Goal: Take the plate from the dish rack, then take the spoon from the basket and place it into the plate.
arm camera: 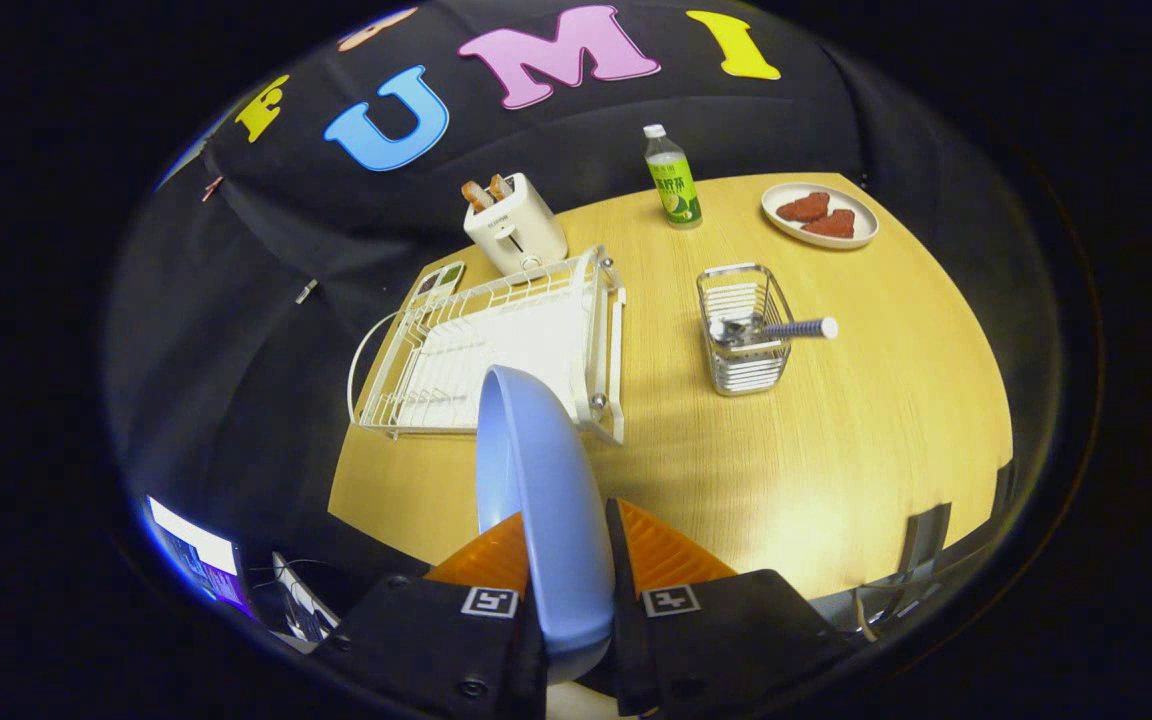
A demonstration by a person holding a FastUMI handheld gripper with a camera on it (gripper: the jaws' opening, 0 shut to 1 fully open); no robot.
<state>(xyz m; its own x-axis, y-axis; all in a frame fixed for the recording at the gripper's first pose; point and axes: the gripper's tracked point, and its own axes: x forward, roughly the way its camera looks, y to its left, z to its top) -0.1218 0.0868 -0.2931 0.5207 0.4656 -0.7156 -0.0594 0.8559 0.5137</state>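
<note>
While the claw [568, 590] clamps the plate [536, 480] edge-on — spoon [771, 328] lies beyond.

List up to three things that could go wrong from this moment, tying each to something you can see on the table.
1. The hand-held gripper pinches the blue plate edge-on by its rim; it may twist or slip out while carried.
2. The plate hangs just above the dish rack corner and could clip it when lowered.
3. The spoon lies tilted across the wire basket; grabbing its handle might tip the basket.
</note>
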